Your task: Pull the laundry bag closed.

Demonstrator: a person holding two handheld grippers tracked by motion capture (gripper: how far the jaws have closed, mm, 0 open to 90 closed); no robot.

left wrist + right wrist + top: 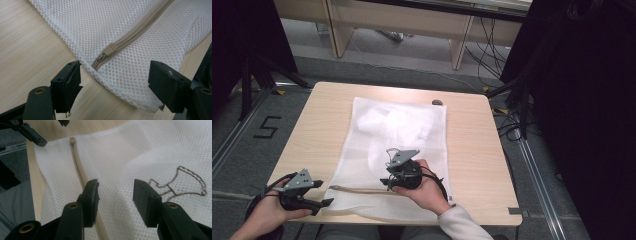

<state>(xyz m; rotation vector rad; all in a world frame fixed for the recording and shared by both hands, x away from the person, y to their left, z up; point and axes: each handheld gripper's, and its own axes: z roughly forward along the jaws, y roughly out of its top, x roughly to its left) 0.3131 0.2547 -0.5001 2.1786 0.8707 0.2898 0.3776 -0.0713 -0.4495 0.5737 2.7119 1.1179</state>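
A white mesh bag (399, 145) lies flat on the wooden table (324, 120), with white cloth inside. Its beige zipper (357, 189) runs along the near edge. My left gripper (324, 192) rests at the bag's near left corner, jaws open. In the left gripper view the zipper pull (110, 49) lies just beyond my left gripper (115, 85), with nothing between the fingers. My right gripper (391, 183) hovers low over the bag's near middle, held in a hand. In the right gripper view my right gripper (115, 192) is open over bare mesh, its left finger (90, 195) beside the zipper (79, 167).
A thin dark looped line (188, 182) shows on the mesh right of the right gripper's jaws. A small dark object (437, 102) sits at the table's far edge. Black curtains (582, 100) and cables stand to the right, and a pale desk (412, 25) lies beyond.
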